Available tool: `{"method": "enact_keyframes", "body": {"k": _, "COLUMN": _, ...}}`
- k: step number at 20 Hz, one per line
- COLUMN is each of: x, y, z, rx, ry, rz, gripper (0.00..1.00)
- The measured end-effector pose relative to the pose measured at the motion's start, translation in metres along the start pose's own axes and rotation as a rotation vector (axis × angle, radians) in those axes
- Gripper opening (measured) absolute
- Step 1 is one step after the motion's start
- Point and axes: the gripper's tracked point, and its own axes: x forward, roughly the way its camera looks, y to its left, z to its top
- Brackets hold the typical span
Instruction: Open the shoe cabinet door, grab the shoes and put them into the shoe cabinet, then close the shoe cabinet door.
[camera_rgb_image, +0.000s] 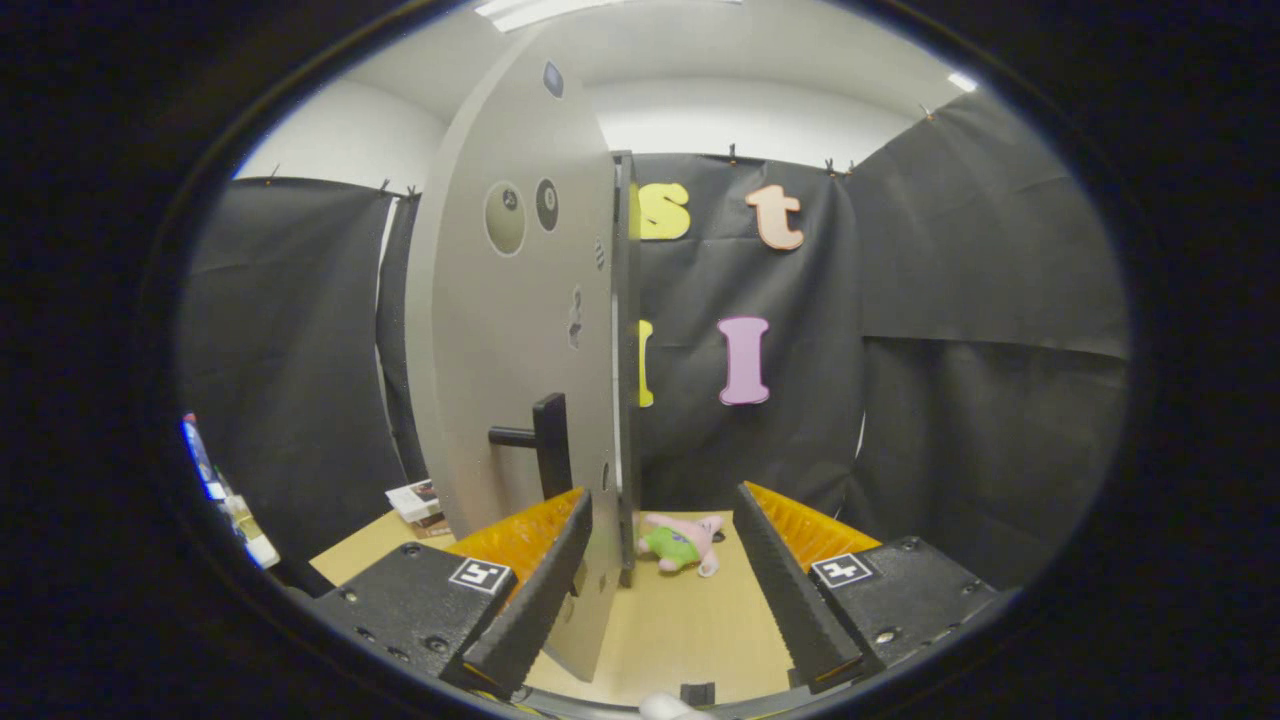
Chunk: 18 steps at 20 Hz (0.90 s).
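The grey shoe cabinet door (510, 330) stands swung out, seen nearly edge-on, with its free edge (625, 370) running down between my fingers. A black bar handle (545, 440) juts from the door's face just ahead of the left finger. My gripper (662, 520) is open, and the door's lower edge passes close beside the left finger (540, 590) without being pinched. The right finger (790, 590) stands apart from the door, over the wooden tabletop (680, 630).
A small pink and green plush toy (682, 543) lies on the tabletop just beyond the fingers. A small stack of booklets (418, 503) sits left of the door near the table's corner. Black cloth walls close in behind and to both sides.
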Motion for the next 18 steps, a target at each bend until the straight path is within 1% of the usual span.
{"method": "enact_keyframes", "body": {"k": 8, "x": 0.014, "y": 0.091, "z": -0.003, "rx": 0.007, "ry": 0.005, "rz": 0.082, "gripper": 0.95}}
{"method": "enact_keyframes", "body": {"k": 13, "x": 0.046, "y": 0.141, "z": -0.008, "rx": 0.009, "ry": 0.008, "rz": 0.089, "gripper": 0.95}}
{"method": "enact_keyframes", "body": {"k": 16, "x": 0.071, "y": 0.178, "z": -0.009, "rx": 0.018, "ry": 0.008, "rz": 0.117, "gripper": 0.95}}
{"method": "enact_keyframes", "body": {"k": 18, "x": 0.088, "y": 0.205, "z": -0.011, "rx": 0.015, "ry": 0.007, "rz": 0.143, "gripper": 0.97}}
